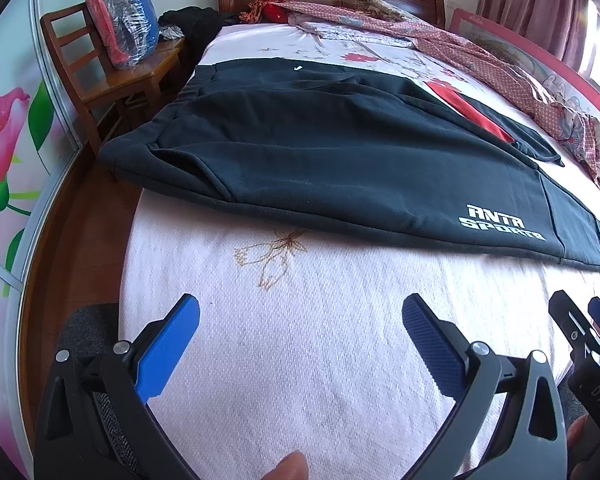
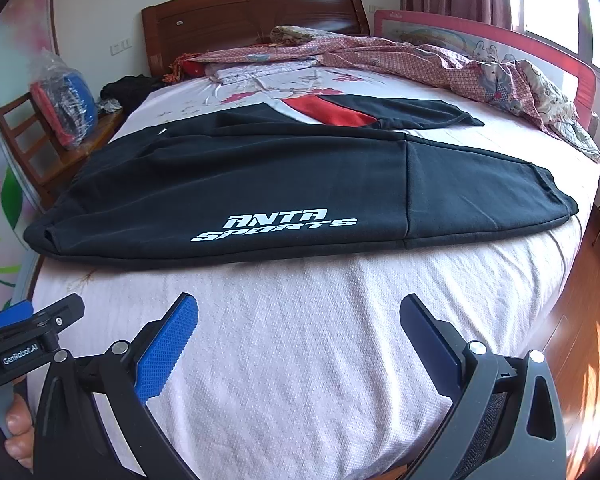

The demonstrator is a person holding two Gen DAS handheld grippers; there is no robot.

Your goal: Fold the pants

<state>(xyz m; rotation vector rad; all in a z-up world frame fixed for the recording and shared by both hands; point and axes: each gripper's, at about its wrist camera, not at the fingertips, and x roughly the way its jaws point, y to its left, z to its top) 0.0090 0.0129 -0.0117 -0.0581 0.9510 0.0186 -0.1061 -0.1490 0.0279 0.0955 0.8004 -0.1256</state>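
Black sweatpants (image 1: 320, 152) with a white ANTA SPORTS print lie spread flat across the bed, waistband to the left, legs to the right; they also show in the right wrist view (image 2: 260, 184). The far leg has a red panel (image 2: 332, 114). My left gripper (image 1: 300, 320) is open and empty, held above the white bedsheet (image 1: 300, 360) short of the pants' near edge. My right gripper (image 2: 299, 320) is open and empty too, just right of the left one, facing the printed leg. Each gripper's body shows at the edge of the other's view.
A crumpled pink patterned quilt (image 2: 440, 64) lies along the bed's far and right side by a red bed rail (image 2: 520, 40). A wooden chair (image 1: 96, 76) with a plastic bag of clothes stands left of the bed. Wooden headboard (image 2: 252, 12) behind, wood floor (image 2: 580, 340) at right.
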